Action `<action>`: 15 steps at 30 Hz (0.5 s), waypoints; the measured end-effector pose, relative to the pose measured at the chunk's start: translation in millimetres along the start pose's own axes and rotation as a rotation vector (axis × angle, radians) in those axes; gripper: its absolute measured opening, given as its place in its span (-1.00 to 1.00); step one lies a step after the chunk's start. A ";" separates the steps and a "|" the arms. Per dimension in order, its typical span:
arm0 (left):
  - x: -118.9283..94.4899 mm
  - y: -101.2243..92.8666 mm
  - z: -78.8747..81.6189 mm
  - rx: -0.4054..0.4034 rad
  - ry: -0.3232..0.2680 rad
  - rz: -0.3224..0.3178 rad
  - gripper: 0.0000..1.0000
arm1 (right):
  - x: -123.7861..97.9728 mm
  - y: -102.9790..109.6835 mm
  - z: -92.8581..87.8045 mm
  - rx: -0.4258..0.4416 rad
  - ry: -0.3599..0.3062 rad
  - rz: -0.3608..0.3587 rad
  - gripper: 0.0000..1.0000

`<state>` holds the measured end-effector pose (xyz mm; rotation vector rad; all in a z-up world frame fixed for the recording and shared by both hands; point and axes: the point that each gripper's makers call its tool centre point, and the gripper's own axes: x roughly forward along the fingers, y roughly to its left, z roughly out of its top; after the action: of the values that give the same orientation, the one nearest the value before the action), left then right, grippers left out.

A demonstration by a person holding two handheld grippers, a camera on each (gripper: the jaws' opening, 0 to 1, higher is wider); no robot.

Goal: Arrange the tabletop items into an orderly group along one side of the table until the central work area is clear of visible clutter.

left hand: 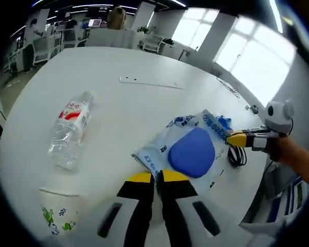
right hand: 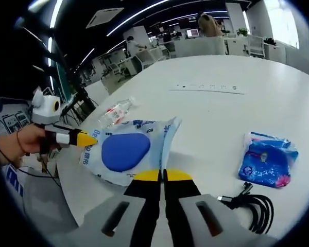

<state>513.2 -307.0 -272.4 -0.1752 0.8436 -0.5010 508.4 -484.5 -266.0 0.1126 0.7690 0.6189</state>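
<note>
A wet-wipes pack (left hand: 190, 152) with a blue oval lid lies near the table's edge. My left gripper (left hand: 157, 177) is shut on its near edge. The right gripper (left hand: 236, 138) comes in from the right, with its yellow tip at the pack's opposite edge. In the right gripper view, my right gripper (right hand: 162, 176) is shut on the edge of the same pack (right hand: 126, 149). The left gripper (right hand: 86, 139) meets it from the left. A clear plastic bottle (left hand: 69, 128) lies on its side, and a paper cup (left hand: 59, 211) stands near the left jaws.
A blue tissue packet (right hand: 268, 159) and a coiled black cable (right hand: 252, 203) lie right of my right gripper. A flat white power strip (left hand: 152, 82) sits mid-table. The white table (left hand: 144, 108) has open room beyond the pack. Office desks and chairs stand behind.
</note>
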 end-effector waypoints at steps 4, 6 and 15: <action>7.4 -8.2 14.9 0.026 -0.006 -0.022 -0.99 | -9.1 -8.4 2.8 0.015 -0.021 -0.023 -1.00; 11.4 -13.5 20.2 0.047 -0.004 -0.033 -0.99 | -13.8 -12.6 5.8 0.025 -0.034 -0.036 -1.00; 26.9 -25.7 43.7 0.102 -0.003 -0.062 -1.00 | -24.5 -26.2 15.2 0.043 -0.070 -0.080 -1.00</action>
<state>551.9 -344.6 -252.9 -0.1090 0.8095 -0.6003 517.9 -517.8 -248.1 0.1417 0.7159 0.5206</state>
